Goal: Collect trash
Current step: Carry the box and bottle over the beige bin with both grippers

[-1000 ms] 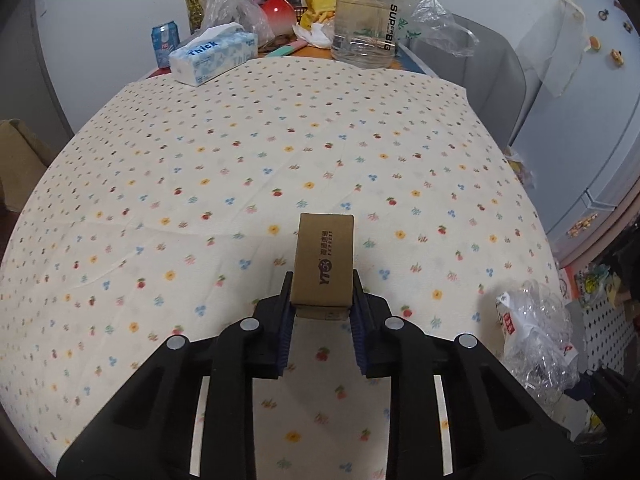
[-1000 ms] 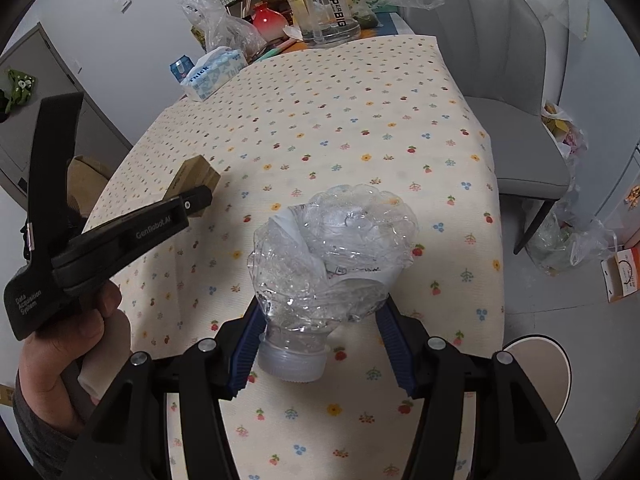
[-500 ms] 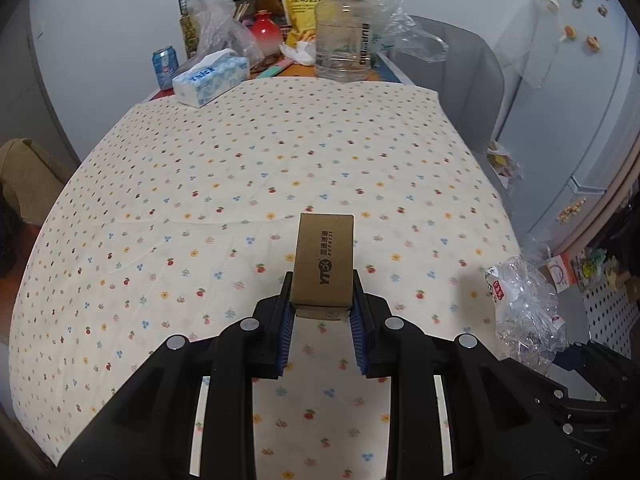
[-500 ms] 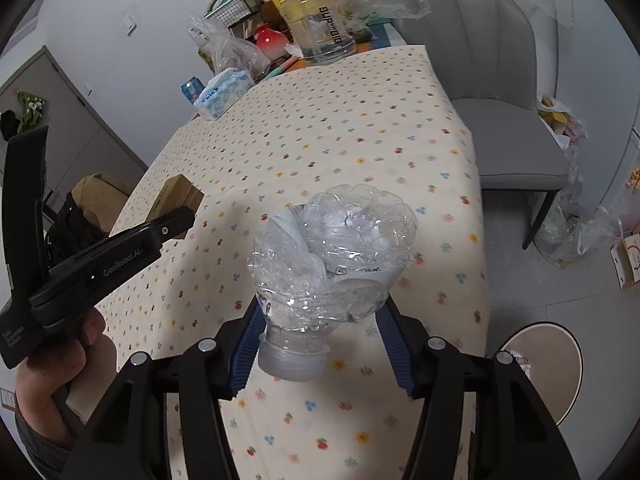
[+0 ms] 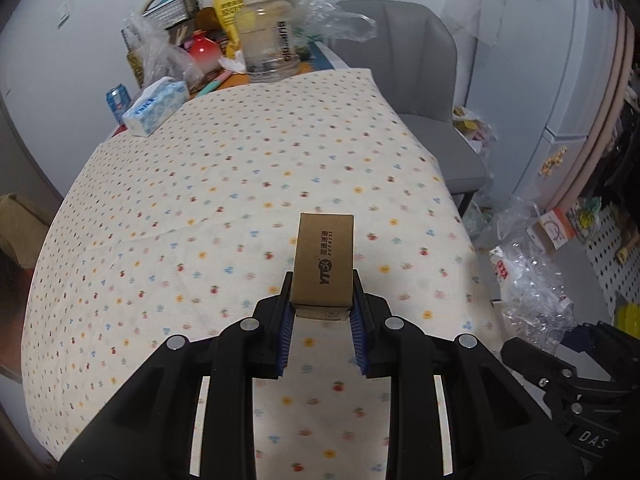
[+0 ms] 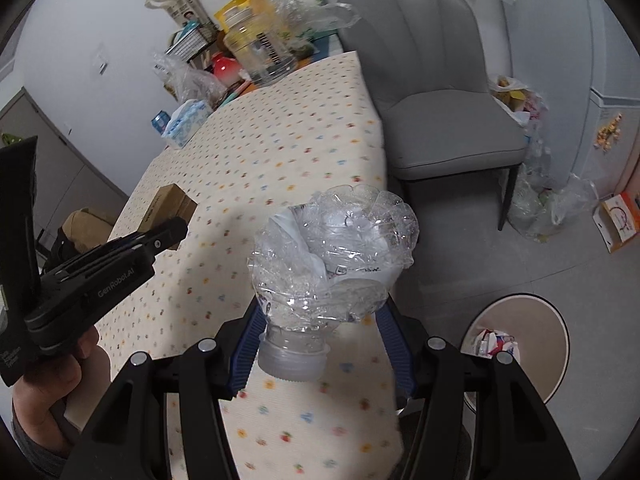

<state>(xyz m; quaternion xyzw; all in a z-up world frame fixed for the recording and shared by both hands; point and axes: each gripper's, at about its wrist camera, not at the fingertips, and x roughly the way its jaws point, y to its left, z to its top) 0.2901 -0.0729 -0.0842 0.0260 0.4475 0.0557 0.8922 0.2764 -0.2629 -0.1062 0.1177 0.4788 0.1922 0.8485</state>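
Note:
My left gripper (image 5: 322, 300) is shut on a small brown cardboard box (image 5: 325, 260) printed with a courier logo, held above the flower-print tablecloth (image 5: 224, 208). In the right wrist view that same box (image 6: 170, 206) shows at the left, past the left gripper's black body (image 6: 100, 276). My right gripper (image 6: 320, 336) is shut on a crushed clear plastic bottle (image 6: 336, 256), cap end toward the camera, held over the table's right edge. The bottle (image 5: 528, 284) also appears at the right in the left wrist view. A round bin (image 6: 540, 344) with some trash inside stands on the floor at lower right.
A grey chair (image 6: 436, 112) stands by the table's far right side. At the table's far end are a tissue box (image 5: 156, 108), a blue can (image 5: 118, 98), a large clear jug (image 5: 266, 52) and bags. Plastic bags and a small carton (image 6: 618, 220) lie on the floor.
Both grippers have moved to the right together, each still holding its item, and have rolled a little. The chair, the floor and the bin have come into view on the right.

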